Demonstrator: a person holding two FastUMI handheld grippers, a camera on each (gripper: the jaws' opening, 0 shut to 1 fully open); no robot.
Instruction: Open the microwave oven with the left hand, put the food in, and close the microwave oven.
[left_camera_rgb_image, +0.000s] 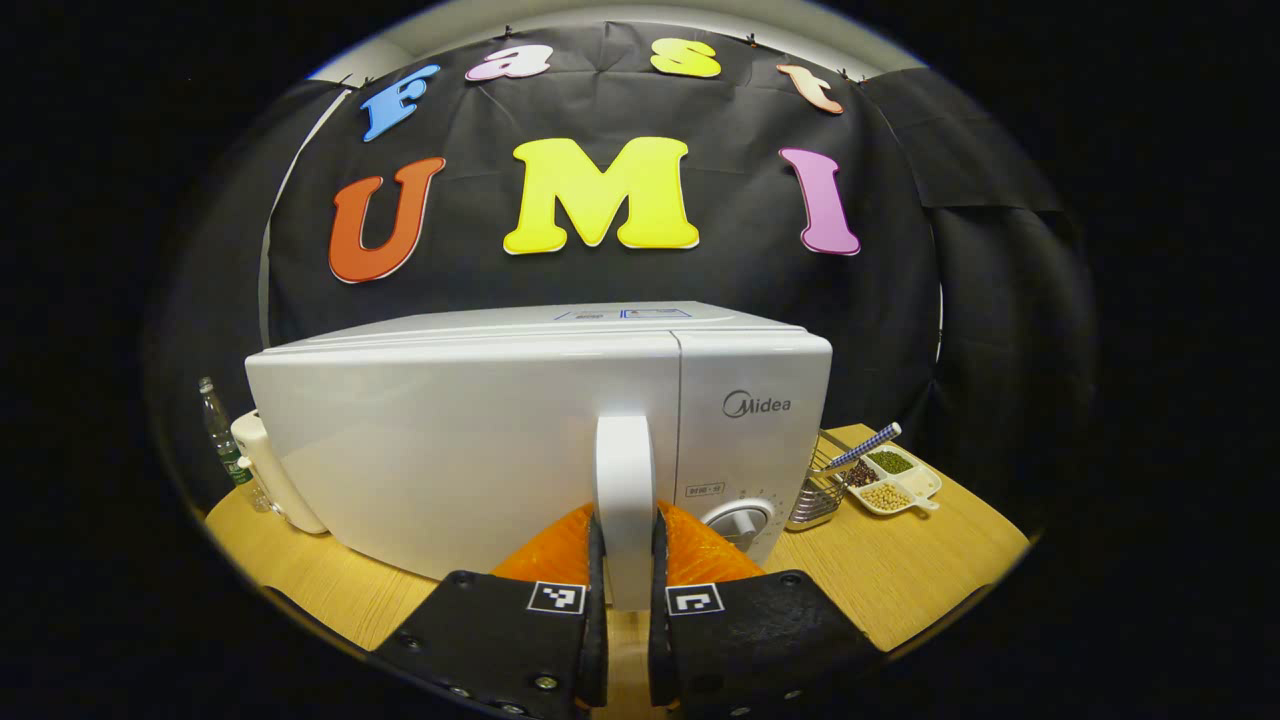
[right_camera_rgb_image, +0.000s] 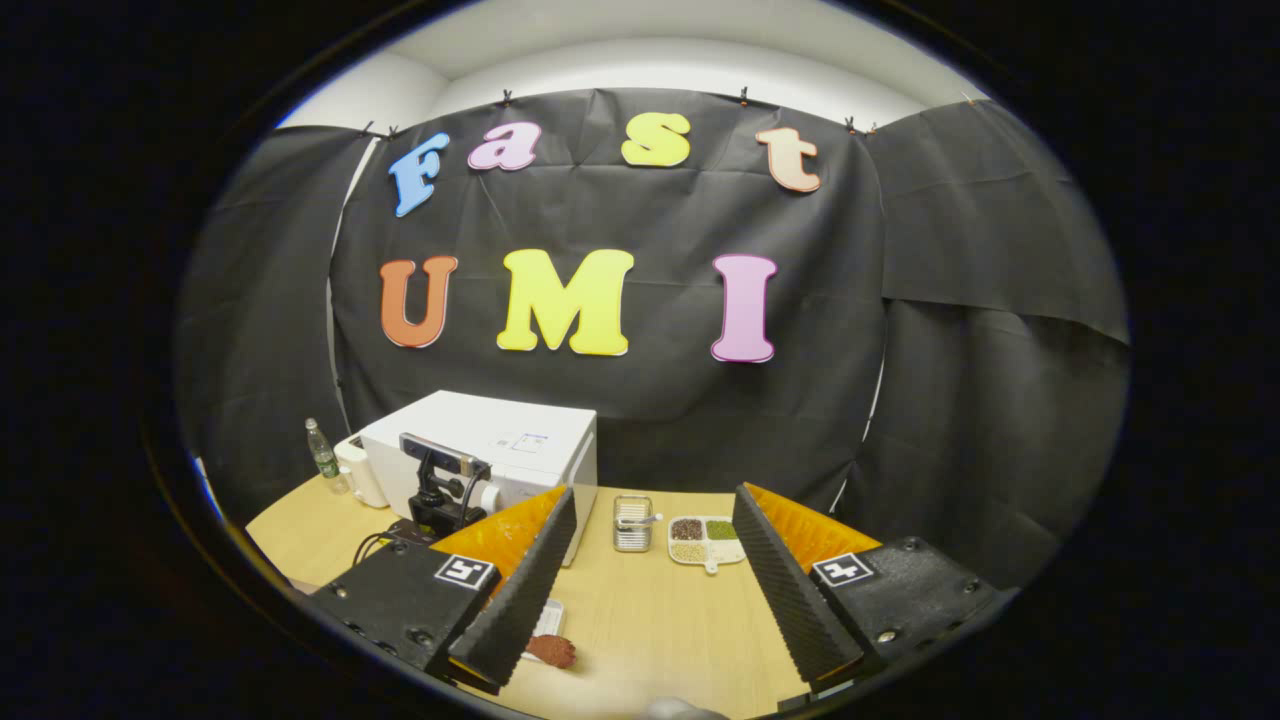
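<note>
Here the microwave (left_camera_rgb_image: 540, 440), marked "Midea", stands on the wooden table (left_camera_rgb_image: 900, 570); left gripper (left_camera_rgb_image: 627, 590) clamps its handle (left_camera_rgb_image: 625, 490), right gripper (right_camera_rgb_image: 650, 590) gapes wide.

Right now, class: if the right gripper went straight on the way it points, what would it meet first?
Probably the divided snack tray on the table, lying between the open right gripper's fingers ahead; depth is unclear, and a level path might pass over it.

My left gripper view sits low and very close, facing the microwave oven (left_camera_rgb_image: 540, 440) door front-on, while my right gripper view looks from farther back and higher across the wooden table (right_camera_rgb_image: 650, 610) toward the back wall, both sharing the microwave oven (right_camera_rgb_image: 500, 445), divided dish (right_camera_rgb_image: 705, 540) and table.
</note>
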